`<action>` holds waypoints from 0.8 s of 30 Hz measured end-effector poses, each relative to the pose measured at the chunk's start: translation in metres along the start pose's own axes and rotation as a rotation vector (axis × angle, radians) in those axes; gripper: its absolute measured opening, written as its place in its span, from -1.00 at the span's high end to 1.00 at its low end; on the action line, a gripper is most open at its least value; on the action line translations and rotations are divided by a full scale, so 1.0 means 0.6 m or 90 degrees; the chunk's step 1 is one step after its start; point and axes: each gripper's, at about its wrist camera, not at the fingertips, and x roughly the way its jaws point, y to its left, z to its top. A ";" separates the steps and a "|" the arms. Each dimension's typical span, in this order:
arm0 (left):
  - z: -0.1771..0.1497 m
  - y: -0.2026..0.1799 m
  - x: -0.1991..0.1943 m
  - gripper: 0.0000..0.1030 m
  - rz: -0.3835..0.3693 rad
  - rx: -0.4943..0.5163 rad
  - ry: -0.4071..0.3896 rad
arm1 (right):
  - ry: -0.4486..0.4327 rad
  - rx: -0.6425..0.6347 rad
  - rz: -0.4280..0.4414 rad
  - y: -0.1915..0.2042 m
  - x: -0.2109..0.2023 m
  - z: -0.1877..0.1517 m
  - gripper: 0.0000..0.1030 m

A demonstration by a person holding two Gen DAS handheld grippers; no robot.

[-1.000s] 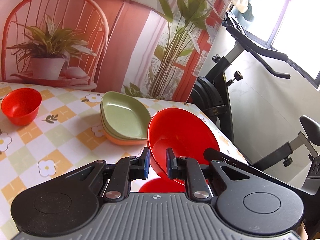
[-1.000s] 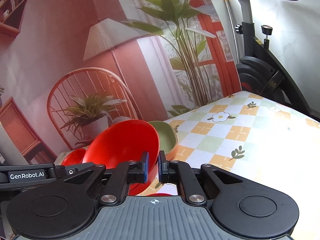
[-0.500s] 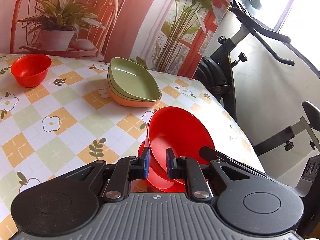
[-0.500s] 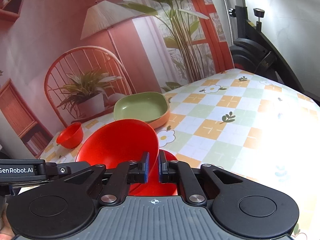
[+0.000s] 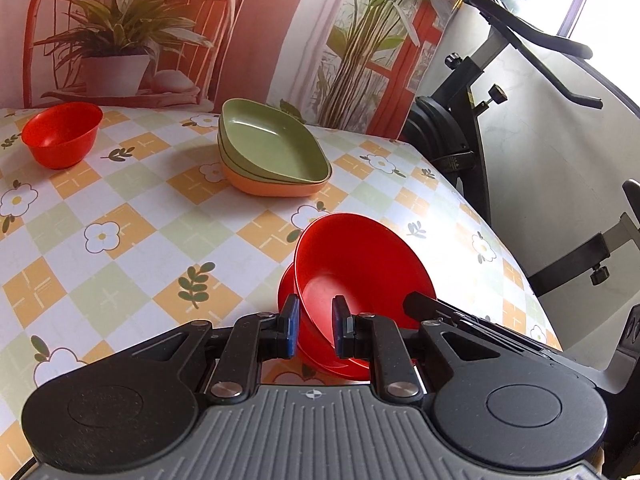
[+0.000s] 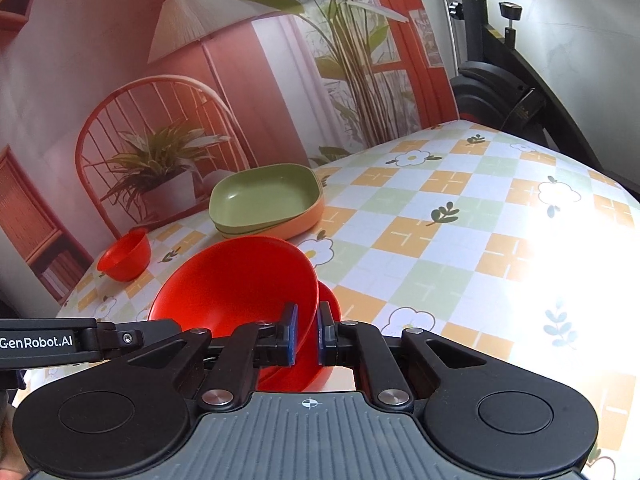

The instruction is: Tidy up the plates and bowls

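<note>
A large red bowl (image 5: pixel 360 264) (image 6: pixel 240 284) is tilted and held by its rim from two sides. My left gripper (image 5: pixel 315 328) is shut on its near rim, and my right gripper (image 6: pixel 307 334) is shut on the opposite rim. Directly under it a second large red bowl (image 5: pixel 287 285) (image 6: pixel 330 300) sits on the table, and the held bowl's base rests in it or hangs just above it. A small red bowl (image 5: pixel 60 134) (image 6: pixel 124 256) stands at the far left. Green plates (image 5: pixel 276 148) (image 6: pixel 264 200) are stacked on an orange plate (image 5: pixel 272 191) at the back.
The table wears a checked floral cloth (image 5: pixel 120 240) (image 6: pixel 460 240). Its right edge drops off beside a black exercise bike (image 5: pixel 472 128) (image 6: pixel 504 92). A printed backdrop with a chair and plants stands behind the table.
Both grippers have come down with the large red bowl, from up in the air to the second red bowl on the table. Their grip has not changed.
</note>
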 end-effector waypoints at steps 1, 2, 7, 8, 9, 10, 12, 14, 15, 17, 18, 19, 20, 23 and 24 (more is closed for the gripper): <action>-0.001 0.002 0.003 0.66 0.001 -0.002 0.004 | 0.005 0.000 -0.002 0.000 0.003 -0.002 0.83; -0.002 0.003 0.005 0.66 0.003 -0.004 0.007 | 0.009 0.000 -0.004 0.000 0.005 -0.003 0.83; -0.005 0.004 0.010 0.66 0.004 -0.006 0.012 | 0.015 -0.006 -0.011 0.002 0.010 -0.006 0.83; -0.006 0.003 0.011 0.66 0.004 -0.004 0.012 | 0.014 -0.006 -0.011 0.002 0.010 -0.006 0.83; -0.006 0.003 0.012 0.66 0.004 -0.002 0.012 | 0.014 -0.006 -0.012 0.001 0.010 -0.007 0.83; -0.008 0.002 0.012 0.66 0.004 0.000 0.013 | 0.013 -0.007 -0.014 0.001 0.010 -0.007 0.83; -0.009 0.002 0.014 0.66 0.005 0.002 0.016 | 0.012 -0.009 -0.016 0.002 0.010 -0.007 0.83; -0.010 0.004 0.016 0.66 0.003 0.000 0.019 | 0.011 -0.012 -0.019 0.003 0.011 -0.007 0.83; -0.010 0.005 0.016 0.66 0.003 -0.001 0.020 | 0.011 -0.013 -0.020 0.005 0.011 -0.007 0.83; -0.010 0.007 0.017 0.66 0.000 -0.003 0.021 | 0.011 -0.015 -0.021 0.005 0.012 -0.007 0.83; -0.010 0.007 0.017 0.66 -0.001 -0.004 0.022 | 0.011 -0.014 -0.021 0.005 0.012 -0.007 0.83; -0.010 0.007 0.018 0.66 -0.002 -0.004 0.022 | 0.011 -0.014 -0.021 0.005 0.012 -0.007 0.83; -0.010 0.008 0.018 0.66 -0.002 -0.004 0.022 | 0.011 -0.014 -0.020 0.005 0.012 -0.007 0.83; -0.010 0.007 0.019 0.66 -0.003 -0.005 0.023 | 0.011 -0.015 -0.021 0.005 0.012 -0.007 0.83; -0.010 0.007 0.019 0.66 -0.003 -0.006 0.024 | 0.011 -0.015 -0.021 0.005 0.012 -0.007 0.83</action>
